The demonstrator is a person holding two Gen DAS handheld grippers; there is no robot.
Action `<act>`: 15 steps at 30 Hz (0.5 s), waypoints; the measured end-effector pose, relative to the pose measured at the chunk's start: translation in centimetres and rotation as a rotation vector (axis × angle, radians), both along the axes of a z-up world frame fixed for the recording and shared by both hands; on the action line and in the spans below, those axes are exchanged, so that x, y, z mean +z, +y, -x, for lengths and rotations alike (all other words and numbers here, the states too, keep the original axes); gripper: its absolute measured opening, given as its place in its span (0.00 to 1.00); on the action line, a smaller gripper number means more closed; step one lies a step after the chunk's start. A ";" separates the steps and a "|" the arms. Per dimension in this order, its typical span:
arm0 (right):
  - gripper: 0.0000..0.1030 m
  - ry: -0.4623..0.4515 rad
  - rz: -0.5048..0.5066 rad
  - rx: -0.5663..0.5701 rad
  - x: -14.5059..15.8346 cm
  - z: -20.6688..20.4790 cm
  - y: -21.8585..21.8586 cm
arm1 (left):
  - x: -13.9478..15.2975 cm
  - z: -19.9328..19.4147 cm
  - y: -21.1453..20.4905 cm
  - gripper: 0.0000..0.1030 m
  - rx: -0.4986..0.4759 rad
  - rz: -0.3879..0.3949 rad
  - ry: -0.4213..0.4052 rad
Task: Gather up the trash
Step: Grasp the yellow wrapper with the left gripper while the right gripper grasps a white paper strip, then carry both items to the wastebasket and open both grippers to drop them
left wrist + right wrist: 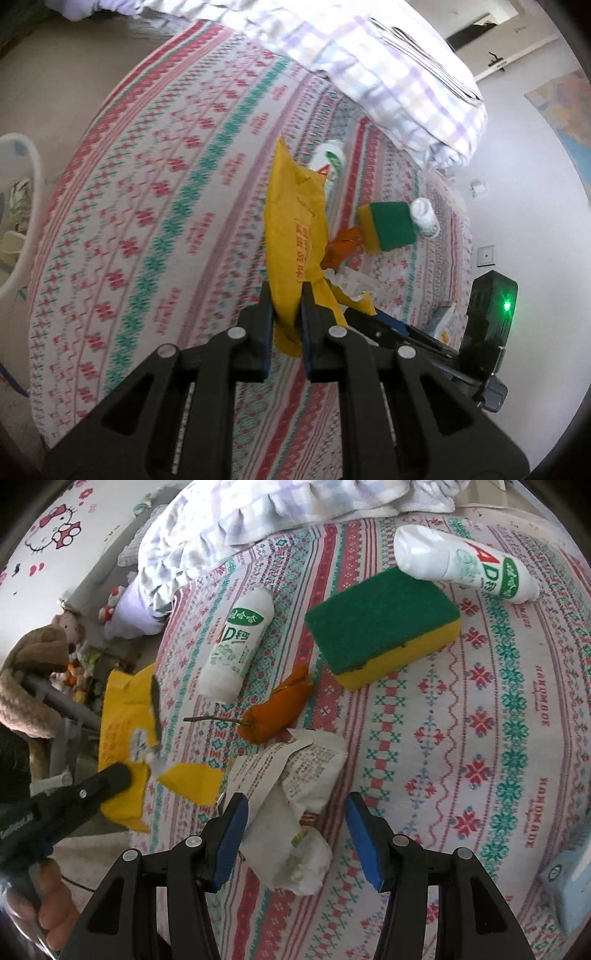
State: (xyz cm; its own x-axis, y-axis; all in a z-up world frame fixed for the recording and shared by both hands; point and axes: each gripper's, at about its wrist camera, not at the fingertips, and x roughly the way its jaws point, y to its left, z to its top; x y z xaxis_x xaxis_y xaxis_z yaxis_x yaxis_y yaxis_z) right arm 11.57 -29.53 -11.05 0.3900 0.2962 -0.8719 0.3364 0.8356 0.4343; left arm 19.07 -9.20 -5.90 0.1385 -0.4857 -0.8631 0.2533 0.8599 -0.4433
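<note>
The left gripper (pixel 286 295) points steeply down over the patterned bedsheet (pixel 155 206), its jaws nearly closed on a yellow packet (pixel 295 221). The packet stands up between the pads, lifted off the sheet, its far end toward a white bottle (pixel 330 157).

The right gripper (pixel 295 812) also tilts steeply down, jaws about half open and holding nothing. A crumpled white wrapper (pixel 295 794) lies on the sheet between the blue pads (pixel 232 834), which do not press on it.

Just beyond the wrapper lies an orange peel (pixel 277 709) with a stem. Past it sit a green-and-yellow sponge (pixel 384 620) and two white bottles (pixel 236 642), all on their sides or flat.

At the left edge of the left wrist view, a white bin (pixel 22 206) stands beside the bed, well apart from the packet.
</note>
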 end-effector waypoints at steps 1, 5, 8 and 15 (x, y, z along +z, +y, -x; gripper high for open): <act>0.54 0.001 0.002 -0.004 -0.1 0.0 0.2 | -0.1 0.0 0.3 0.14 0.006 -0.002 0.004; 0.38 -0.007 0.016 -0.007 -0.1 -0.1 0.5 | -0.4 0.2 1.1 0.14 0.031 -0.025 0.007; 0.21 -0.005 0.037 -0.005 -0.2 -0.2 0.7 | -0.6 0.3 1.6 0.14 0.042 -0.027 0.019; 0.11 -0.078 0.060 0.012 1.9 0.6 1.4 | 0.1 0.3 2.8 0.14 0.054 -0.002 0.015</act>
